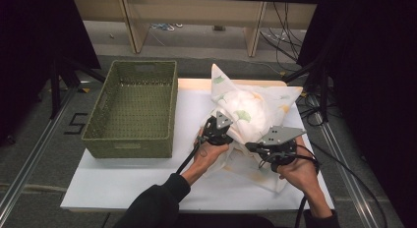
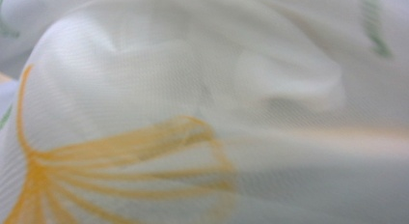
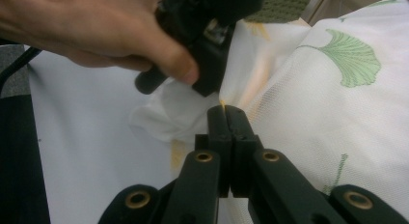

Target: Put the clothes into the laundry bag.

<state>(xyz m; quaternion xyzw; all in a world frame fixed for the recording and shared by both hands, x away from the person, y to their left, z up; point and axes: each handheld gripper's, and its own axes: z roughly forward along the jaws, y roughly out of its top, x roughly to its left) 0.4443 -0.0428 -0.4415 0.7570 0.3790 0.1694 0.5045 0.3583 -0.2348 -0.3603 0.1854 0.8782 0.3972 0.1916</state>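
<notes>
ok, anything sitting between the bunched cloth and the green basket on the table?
Nothing visible. The cloth lies just right of the basket, with bare white tabletop between them. The right gripper is shut on a fold; the left gripper is buried in the fabric.

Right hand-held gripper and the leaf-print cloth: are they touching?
Touching. In the right gripper view, the right hand-held gripper has its jaws pressed together, with a fold of the leaf-print cloth pinched at their tips.

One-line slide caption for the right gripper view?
Right tool shut on the leaf-printed white cloth, beside the person's left hand.
</notes>
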